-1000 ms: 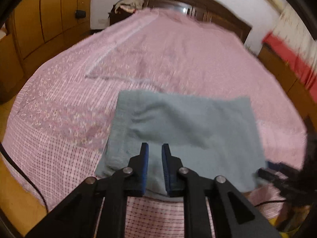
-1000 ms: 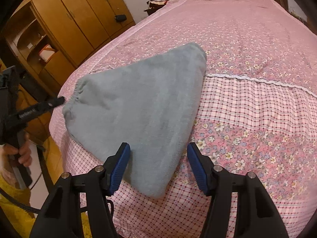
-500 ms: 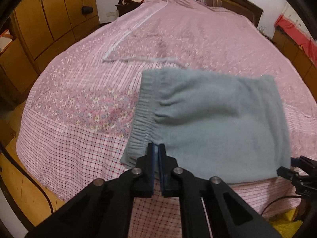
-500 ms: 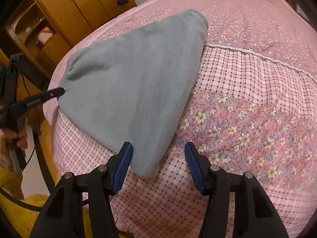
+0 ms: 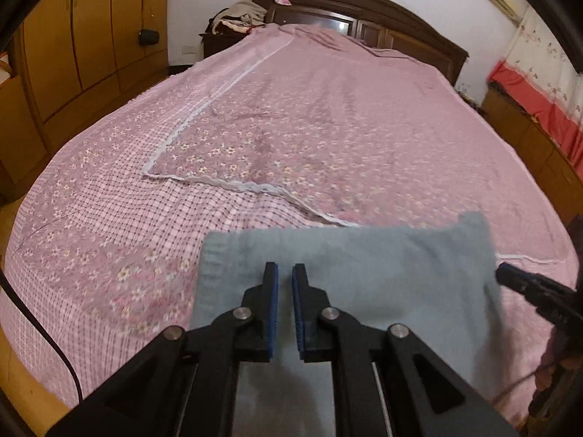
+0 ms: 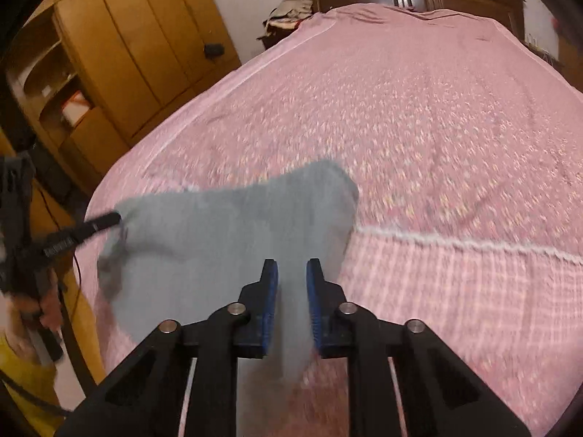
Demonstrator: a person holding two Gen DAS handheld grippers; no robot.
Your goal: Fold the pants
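- Pink floral-and-check bedspread (image 5: 328, 138) fills both views, running back to a dark wooden headboard (image 5: 364, 18), with orange-brown wardrobes (image 5: 73, 36) down one side.
- Over on the far nightstand, a heap of clothes (image 5: 240, 18) sits beside the headboard.
- And the grey-blue pants (image 5: 364, 266), folded into a compact panel, hang near the foot of the bed, stretched between the two tools.
- Left gripper (image 5: 285, 284) has its blue pads almost together, with the near edge of the pants pinched in the narrow gap, just beside the gathered waistband end.
- Seen from the right wrist, that same left gripper (image 6: 109, 220) bites the fabric's corner, and a hand (image 6: 47, 309) grips its handle at the frame's edge.
- Right gripper (image 6: 292, 280) is closing now, jaws drawing in on a fold of grey cloth that runs between the pads and trails down below them.
- From the left wrist, the right gripper's tip (image 5: 510, 276) meets the opposite edge of the pants.
- Plenty of blur on the right view.
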